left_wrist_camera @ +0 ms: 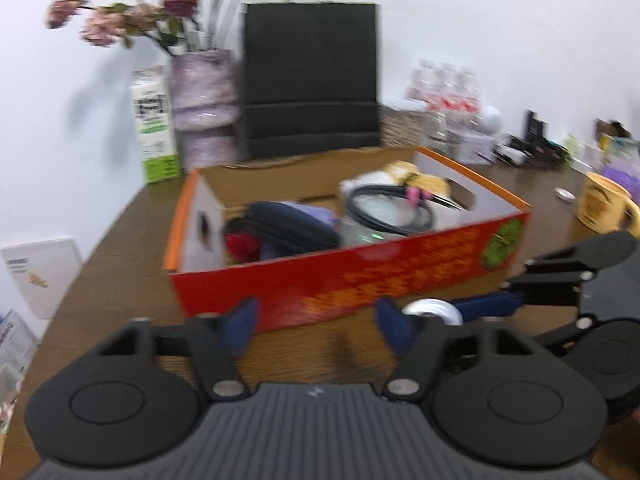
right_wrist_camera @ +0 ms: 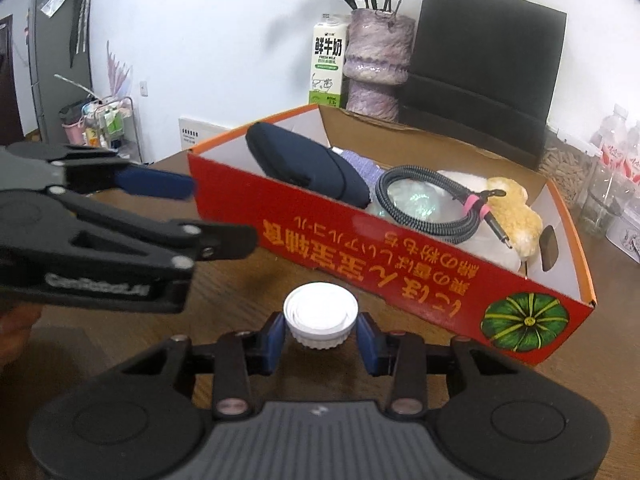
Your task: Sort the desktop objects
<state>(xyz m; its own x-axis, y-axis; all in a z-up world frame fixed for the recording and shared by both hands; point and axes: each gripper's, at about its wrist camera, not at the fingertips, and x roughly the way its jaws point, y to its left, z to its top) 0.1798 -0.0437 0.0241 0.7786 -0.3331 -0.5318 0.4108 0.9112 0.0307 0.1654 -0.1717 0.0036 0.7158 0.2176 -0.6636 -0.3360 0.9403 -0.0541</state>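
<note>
A small white round lid (right_wrist_camera: pixel 320 316) sits on the brown table just in front of the red cardboard box (right_wrist_camera: pixel 400 256). My right gripper (right_wrist_camera: pixel 322 338) is shut on it, with a blue pad pressed on each side. In the left wrist view the lid (left_wrist_camera: pixel 430 310) shows at the right, with a blue finger (left_wrist_camera: pixel 488 306) of the right gripper beside it. My left gripper (left_wrist_camera: pixel 316 328) hangs open before the box's red front wall (left_wrist_camera: pixel 360 280), with nothing between its fingers. The box holds a dark blue pouch (right_wrist_camera: pixel 308 168), a coiled cable (right_wrist_camera: pixel 424 204) and a yellow plush (right_wrist_camera: pixel 516 216).
Behind the box stand a black paper bag (left_wrist_camera: pixel 312 80), a purple vase of flowers (left_wrist_camera: pixel 204 92) and a milk carton (left_wrist_camera: pixel 154 128). A yellow mug (left_wrist_camera: pixel 600 204) and water bottles (left_wrist_camera: pixel 448 92) are at the right. The left gripper (right_wrist_camera: pixel 208 216) hovers left of the box corner.
</note>
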